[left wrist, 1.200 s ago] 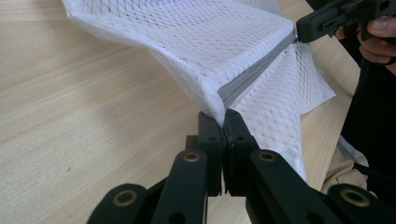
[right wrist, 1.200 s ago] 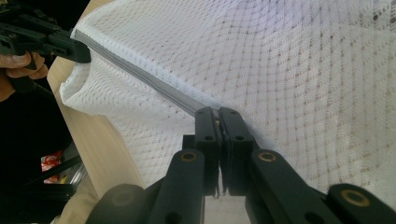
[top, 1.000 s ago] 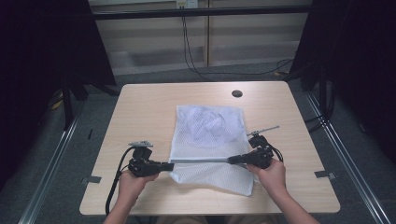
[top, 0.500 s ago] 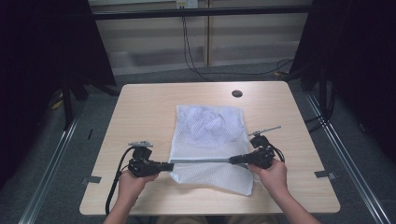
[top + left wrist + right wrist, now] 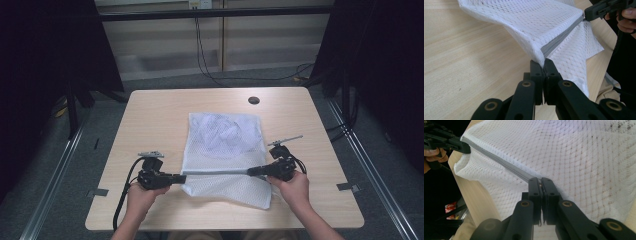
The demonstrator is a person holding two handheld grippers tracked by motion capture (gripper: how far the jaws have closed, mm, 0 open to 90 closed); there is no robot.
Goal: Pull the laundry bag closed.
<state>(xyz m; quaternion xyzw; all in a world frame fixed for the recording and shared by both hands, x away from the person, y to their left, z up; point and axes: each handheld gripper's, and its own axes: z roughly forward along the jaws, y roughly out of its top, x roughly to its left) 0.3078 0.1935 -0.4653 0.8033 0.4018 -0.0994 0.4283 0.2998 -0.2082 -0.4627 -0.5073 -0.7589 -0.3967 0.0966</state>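
Near the desk's [image 5: 150,115] front edge, the left gripper [image 5: 181,177] and right gripper [image 5: 251,171] clamp a white mesh bag's [image 5: 223,145] grey zipper band [image 5: 215,173], stretched taut.

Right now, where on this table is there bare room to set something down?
Bare wood runs across the far strip of the table beyond the white mesh bag, broken only by the round hole, and down both side margins. The near middle is crowded: the left gripper and right gripper pinch the bag's grey zipper band.

The desk [image 5: 150,115] is evenly lit from above; surroundings are left dark, and close jaws are slightly blurred.
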